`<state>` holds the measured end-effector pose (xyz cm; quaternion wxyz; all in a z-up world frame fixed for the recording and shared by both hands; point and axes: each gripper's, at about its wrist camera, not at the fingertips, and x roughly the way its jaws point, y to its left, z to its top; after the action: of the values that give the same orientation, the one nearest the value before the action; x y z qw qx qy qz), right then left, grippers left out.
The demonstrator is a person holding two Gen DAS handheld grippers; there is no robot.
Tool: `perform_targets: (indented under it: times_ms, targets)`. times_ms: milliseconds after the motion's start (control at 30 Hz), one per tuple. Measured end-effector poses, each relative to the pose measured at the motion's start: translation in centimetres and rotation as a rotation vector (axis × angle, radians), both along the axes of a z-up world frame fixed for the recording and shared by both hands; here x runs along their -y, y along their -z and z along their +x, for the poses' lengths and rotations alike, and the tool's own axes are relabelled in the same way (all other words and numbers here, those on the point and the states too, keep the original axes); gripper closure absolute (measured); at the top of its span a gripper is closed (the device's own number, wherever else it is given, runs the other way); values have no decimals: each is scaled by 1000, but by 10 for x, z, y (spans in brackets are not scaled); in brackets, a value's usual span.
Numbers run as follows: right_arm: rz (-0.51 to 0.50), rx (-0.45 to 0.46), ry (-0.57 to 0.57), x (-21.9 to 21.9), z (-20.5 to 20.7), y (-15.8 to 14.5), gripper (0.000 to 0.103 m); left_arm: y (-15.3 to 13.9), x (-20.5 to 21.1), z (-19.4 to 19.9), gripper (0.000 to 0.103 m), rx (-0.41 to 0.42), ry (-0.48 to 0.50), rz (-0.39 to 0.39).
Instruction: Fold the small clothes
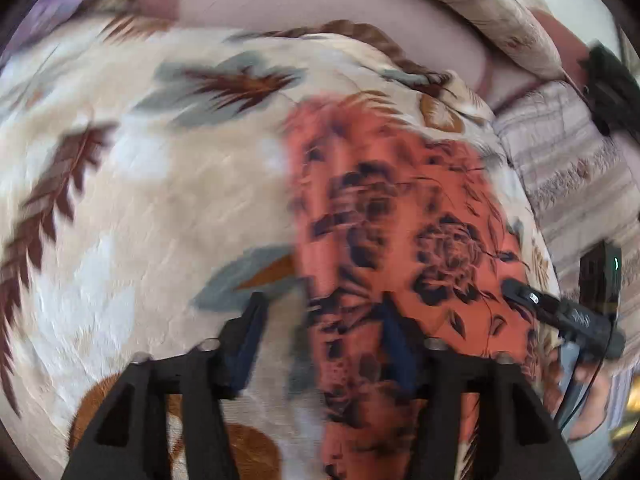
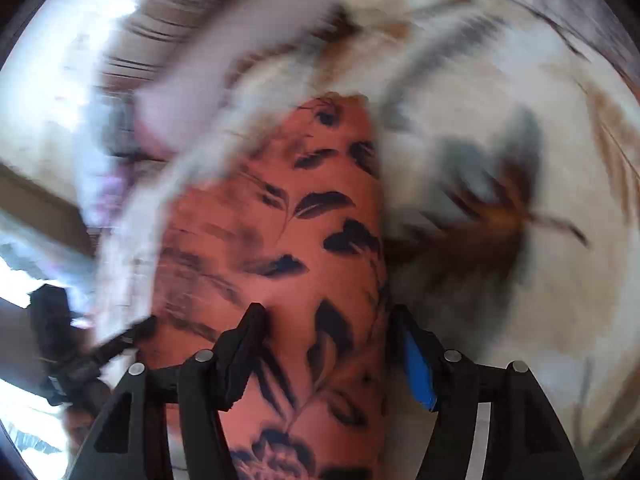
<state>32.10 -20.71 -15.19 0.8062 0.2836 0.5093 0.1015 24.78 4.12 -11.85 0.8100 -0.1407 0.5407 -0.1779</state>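
Left wrist view shows my left fingers (image 1: 320,320) spread wide, gripping nothing, over the edge of the coral floral garment (image 1: 400,216) lying on the leaf-print blanket (image 1: 140,184), and right wrist view shows my right fingers (image 2: 326,330) equally wide above it, so closing low could pinch blanket too.

Home bedroom: bed under plush leaf-print blanket (image 1: 160,200), pink sheet (image 1: 320,4) at twelve o'clock, striped bedding (image 1: 568,168) at three o'clock.
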Motion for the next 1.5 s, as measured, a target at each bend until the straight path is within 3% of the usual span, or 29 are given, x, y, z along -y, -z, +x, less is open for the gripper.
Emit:
perform_targets:
  times_ms: [33, 100, 200, 233, 267, 300, 367, 433, 467, 567, 600, 667, 733, 767, 800, 867, 900, 967, 1033, 1100, 1133, 1200, 1267, 1333, 1400, 1433, 1500]
  targets:
    - [16, 51, 8, 4, -8, -3, 33, -5, -8, -7, 36, 17, -29, -27]
    - [-57, 85, 34, 7, -17, -21, 32, -24, -17, -29, 36, 80, -56, -7]
    - [-38, 209, 52, 5, -35, -61, 31, -45, -17, -60, 36, 187, -9, -19]
    - [-9, 239, 43, 1, -41, -72, 29, -46, -11, -69, 36, 196, 7, -9]
    - [37, 251, 22, -8, -47, -80, 19, -40, -7, -76, 36, 182, 20, 19]
    - [67, 246, -6, -14, -51, -81, 11, -25, -2, -78, 36, 139, 37, 68]
    - [101, 197, -73, -30, -47, -69, 11, 4, 10, -69, 33, 47, 33, 157]
    - [52, 56, -85, -36, -41, -36, 13, -7, 7, -75, 33, 73, 5, 128]
    - [47, 30, -44, -32, -43, -30, 18, -17, 7, -79, 34, 81, -4, 128]
    - [10, 93, 19, -24, -62, -56, 15, -48, 5, -95, 28, 230, 9, 102]
    - [29, 122, 10, -26, -64, -65, 15, -49, 6, -95, 24, 237, 8, 102]
    - [111, 154, -45, -32, -69, -69, 14, -30, 11, -89, 21, 149, 12, 148]
    - [58, 78, -46, -35, -65, -48, 14, -9, 19, -80, 23, 52, 23, 202]
    - [1, -11, 1, -30, -62, -34, 13, -14, 16, -81, 24, 67, 24, 168]
    - [6, -23, 22, -25, -67, -34, 13, -24, 14, -82, 24, 104, 19, 145]
    - [52, 63, 9, -17, -71, -50, 13, -53, 6, -75, 24, 214, 6, 90]
    - [37, 95, 13, -15, -68, -60, 13, -61, 6, -70, 24, 229, 10, 61]
    - [94, 159, -10, -9, -52, -79, 13, -59, 8, -42, 27, 162, 27, -5]
    - [195, 180, -54, -5, -26, -81, 13, -42, 8, -19, 34, 77, 4, 17]
    - [320, 136, -95, -3, 8, -60, 13, -11, 7, -5, 38, -35, -20, 88]
    - [356, 77, -79, 2, 27, -40, 13, -7, 1, -7, 38, -45, -24, 72]
    - [474, 1, -50, 14, 49, -15, 12, -17, -1, -13, 39, 5, -37, 47]
    - [536, 81, -44, 23, 55, -27, 12, -38, 4, -24, 38, 109, -10, 64]
    - [582, 124, -26, 27, 70, -32, 12, -39, 14, -30, 36, 115, 15, 77]
    - [589, 92, -2, 29, 95, -21, 11, -29, 28, -35, 36, 94, 57, 171]
    - [530, 22, 47, 31, 108, -5, 11, -23, 33, -39, 36, 102, 68, 231]
    - [545, -3, 131, 39, 109, 2, 11, -24, 34, -53, 36, 143, 57, 266]
